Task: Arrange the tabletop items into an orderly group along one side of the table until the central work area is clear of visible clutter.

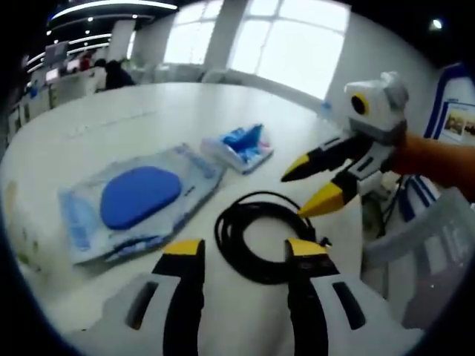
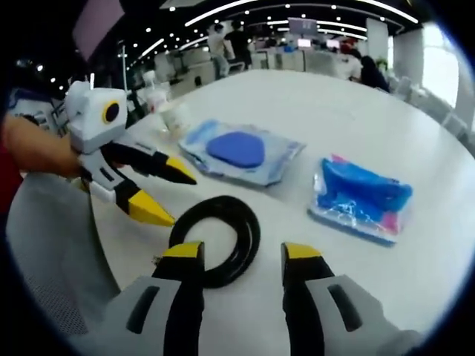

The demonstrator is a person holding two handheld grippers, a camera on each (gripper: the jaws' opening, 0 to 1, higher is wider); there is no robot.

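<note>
Black coiled cable [image 1: 256, 236] on white table [image 1: 148, 111] — left gripper [image 1: 245, 248] and right gripper [image 2: 239, 252] both wide, empty

Black coiled cable [image 1: 256, 237], two blue packets [image 1: 141, 200] [image 1: 241, 146] flat on table.

Glossy black cable [image 2: 215, 239], seemingly rubber-coated

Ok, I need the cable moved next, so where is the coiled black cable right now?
The coiled black cable lies on the white table near its edge, just ahead of both open hand-held grippers, with the packet holding a blue oval pad beside it.
</note>
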